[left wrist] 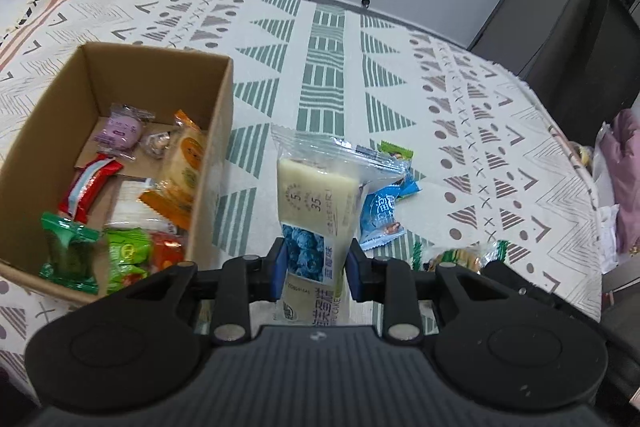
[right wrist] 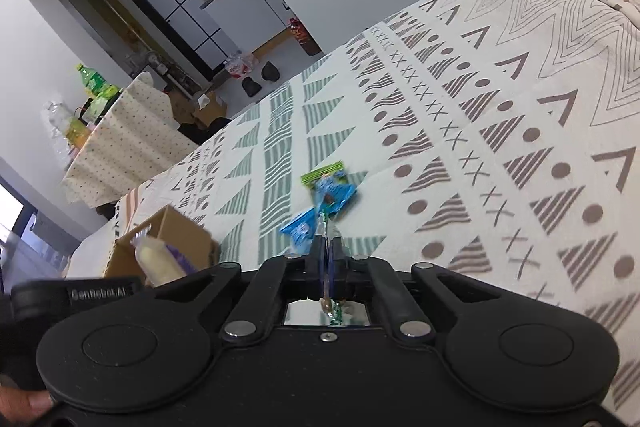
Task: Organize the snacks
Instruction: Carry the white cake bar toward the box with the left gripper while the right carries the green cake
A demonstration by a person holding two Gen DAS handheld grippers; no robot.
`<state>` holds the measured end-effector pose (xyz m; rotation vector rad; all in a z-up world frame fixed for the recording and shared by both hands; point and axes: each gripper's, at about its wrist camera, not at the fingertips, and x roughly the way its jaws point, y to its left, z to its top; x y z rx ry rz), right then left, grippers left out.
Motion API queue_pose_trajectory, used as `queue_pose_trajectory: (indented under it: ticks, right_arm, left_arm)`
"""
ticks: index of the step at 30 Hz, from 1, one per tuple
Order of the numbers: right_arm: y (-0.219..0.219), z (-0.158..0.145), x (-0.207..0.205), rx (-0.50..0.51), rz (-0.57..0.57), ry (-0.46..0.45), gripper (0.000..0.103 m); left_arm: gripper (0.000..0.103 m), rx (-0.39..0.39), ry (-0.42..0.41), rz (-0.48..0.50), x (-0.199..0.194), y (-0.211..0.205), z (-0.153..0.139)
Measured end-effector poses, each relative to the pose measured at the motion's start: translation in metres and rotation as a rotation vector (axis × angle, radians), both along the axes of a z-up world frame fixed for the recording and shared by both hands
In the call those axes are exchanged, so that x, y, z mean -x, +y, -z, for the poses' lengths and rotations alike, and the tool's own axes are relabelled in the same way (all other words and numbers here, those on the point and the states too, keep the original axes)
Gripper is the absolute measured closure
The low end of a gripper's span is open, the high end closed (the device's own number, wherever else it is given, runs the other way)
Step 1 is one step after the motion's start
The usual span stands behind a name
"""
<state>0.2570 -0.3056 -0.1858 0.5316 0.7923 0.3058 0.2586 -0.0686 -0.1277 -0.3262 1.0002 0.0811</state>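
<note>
In the left wrist view my left gripper [left wrist: 316,261] is shut on a clear packet of pale cake with a blueberry label [left wrist: 316,203], held upright just right of the cardboard box [left wrist: 216,131]. Several wrapped snacks lie inside the box. Two blue packets [left wrist: 380,215] and a green one [left wrist: 396,151] lie on the cloth beyond. In the right wrist view my right gripper [right wrist: 329,247] is shut on a thin green-edged snack packet [right wrist: 325,227], seen edge-on. That packet [left wrist: 460,257] also shows in the left wrist view. The blue packets [right wrist: 334,193] lie just ahead.
A patterned tablecloth [left wrist: 460,107] covers the table, which ends at the right near a dark cabinet [left wrist: 592,67]. The box [right wrist: 168,235] and the held cake packet [right wrist: 156,259] sit at the left in the right wrist view. A second covered table [right wrist: 132,131] with bottles stands beyond.
</note>
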Motion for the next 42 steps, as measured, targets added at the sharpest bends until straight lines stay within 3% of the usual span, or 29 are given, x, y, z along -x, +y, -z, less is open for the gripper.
queue_pose_trajectory:
  ticks: [17,26,42]
  right_arm:
    - [0.035,-0.057,0.021,-0.016,-0.030,-0.119,0.102]
    - [0.067,-0.087,0.016,-0.032,-0.080,-0.192,0.102]
    - [0.126,-0.101,0.011,-0.029,-0.163,-0.206,0.102]
  left_arm:
    - [0.074,0.049,-0.131,-0.057,0.028,0.043,-0.056]
    - [0.074,0.024,-0.210,-0.122,0.034,0.086,-0.088]
    - [0.074,0.037,-0.183,-0.210,0.052,0.149,-0.079]
